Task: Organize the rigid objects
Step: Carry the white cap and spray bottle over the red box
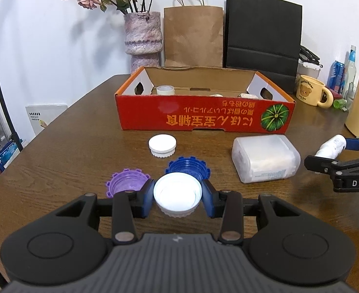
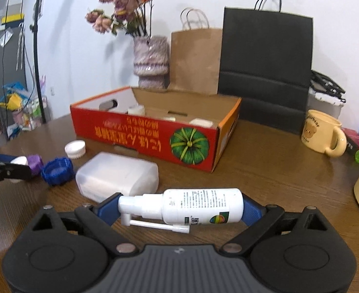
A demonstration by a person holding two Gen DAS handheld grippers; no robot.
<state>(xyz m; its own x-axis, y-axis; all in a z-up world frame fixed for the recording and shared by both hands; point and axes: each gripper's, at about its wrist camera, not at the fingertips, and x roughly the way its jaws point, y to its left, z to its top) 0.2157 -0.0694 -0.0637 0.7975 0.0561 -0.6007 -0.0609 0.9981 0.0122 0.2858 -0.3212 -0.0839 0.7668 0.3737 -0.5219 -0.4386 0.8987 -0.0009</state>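
Bottle (image 2: 191, 206) lay crosswise, clamped end to end in right gripper (image 2: 179, 207), above table (image 2: 277, 171). White cap (image 1: 177, 193) pinched in left gripper (image 1: 177, 196). Box (image 1: 204, 114) held few items (contents unclear). Outside: purple cap (image 1: 127, 183), blue cap (image 1: 188, 169), another white cap (image 1: 162, 145), plastic container (image 1: 264, 161).

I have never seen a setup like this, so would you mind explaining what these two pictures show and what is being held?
There is no robot here: a person holds a pair of tongs in each hand, each carrying a wide-angle camera that looks along its two fingers.

The left camera shows the left tongs closed on a white cap. The right camera shows the right tongs gripping a white spray bottle lengthwise.

On the brown table lie a purple cap, a blue cap, another white lid, a frosted plastic box and a red cardboard box that already holds a few pale items.
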